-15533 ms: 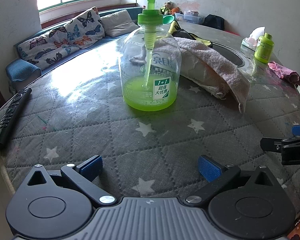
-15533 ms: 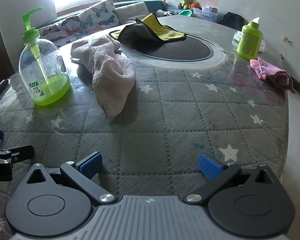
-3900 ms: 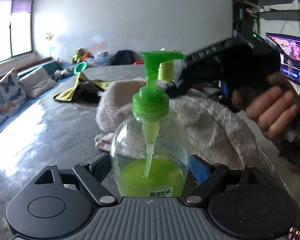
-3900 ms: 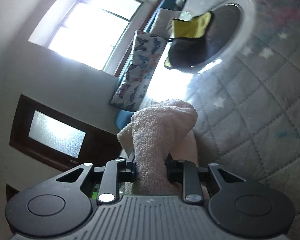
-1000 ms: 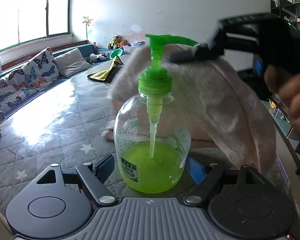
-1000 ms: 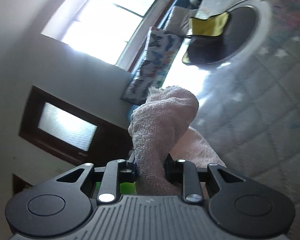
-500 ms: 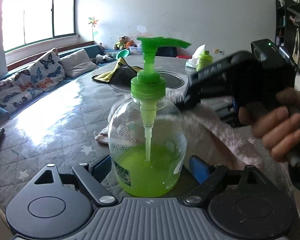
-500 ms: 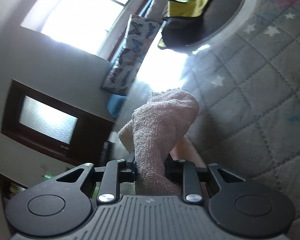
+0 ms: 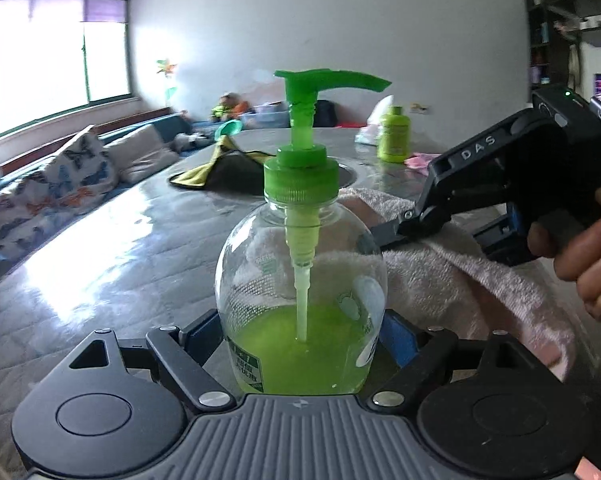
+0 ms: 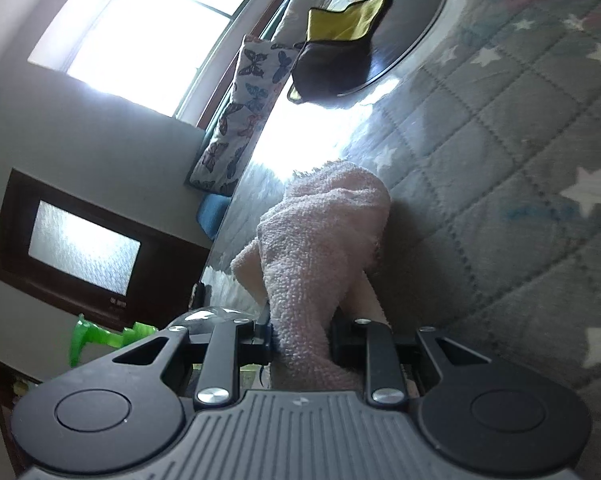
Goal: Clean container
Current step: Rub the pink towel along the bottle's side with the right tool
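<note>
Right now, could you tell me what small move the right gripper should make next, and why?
Probably sweep the pink towel round the soap bottle: the right gripper clamps the towel against the bottle's far side, while the left gripper holds the bottle upright.

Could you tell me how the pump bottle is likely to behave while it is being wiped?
The pump bottle is mostly empty with a tall pump, so sideways wiping could tip it. Its smooth, rounded wall looks slippery. The left gripper bracing its base should steady it.
</note>
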Demonstrator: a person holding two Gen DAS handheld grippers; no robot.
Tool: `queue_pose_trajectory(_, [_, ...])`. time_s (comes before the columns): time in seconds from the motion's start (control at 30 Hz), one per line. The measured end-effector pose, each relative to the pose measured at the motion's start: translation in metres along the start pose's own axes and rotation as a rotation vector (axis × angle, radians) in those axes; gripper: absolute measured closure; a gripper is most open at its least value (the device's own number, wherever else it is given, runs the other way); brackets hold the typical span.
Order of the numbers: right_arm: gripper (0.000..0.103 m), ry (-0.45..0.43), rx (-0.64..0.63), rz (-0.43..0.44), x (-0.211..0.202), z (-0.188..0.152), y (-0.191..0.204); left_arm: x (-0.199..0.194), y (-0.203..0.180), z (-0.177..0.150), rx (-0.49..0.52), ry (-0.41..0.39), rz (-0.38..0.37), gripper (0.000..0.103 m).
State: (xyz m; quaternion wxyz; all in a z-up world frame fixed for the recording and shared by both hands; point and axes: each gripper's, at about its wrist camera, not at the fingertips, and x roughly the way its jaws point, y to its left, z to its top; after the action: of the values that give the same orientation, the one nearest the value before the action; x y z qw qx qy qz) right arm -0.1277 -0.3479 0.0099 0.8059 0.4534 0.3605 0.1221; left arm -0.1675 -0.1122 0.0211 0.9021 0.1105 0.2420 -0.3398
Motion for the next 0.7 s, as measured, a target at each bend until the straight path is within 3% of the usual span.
queue_pose_trajectory(0.33, [0.079,-0.085,-0.028,0.125,-0.030,0.012,0.027,0.006,-0.007,-0.003,0.078,-0.022,-0.193,0.017])
queue_pose_trajectory(0.47, [0.079,-0.082,-0.067,0.192,-0.031,0.018,0.045,0.008,-0.008,-0.004,0.079,-0.018,-0.206,0.016])
queue_pose_trajectory(0.7, [0.079,-0.049,-0.050,0.160,-0.008,0.018,0.033,0.004,-0.009,-0.009,0.073,-0.012,-0.192,0.014])
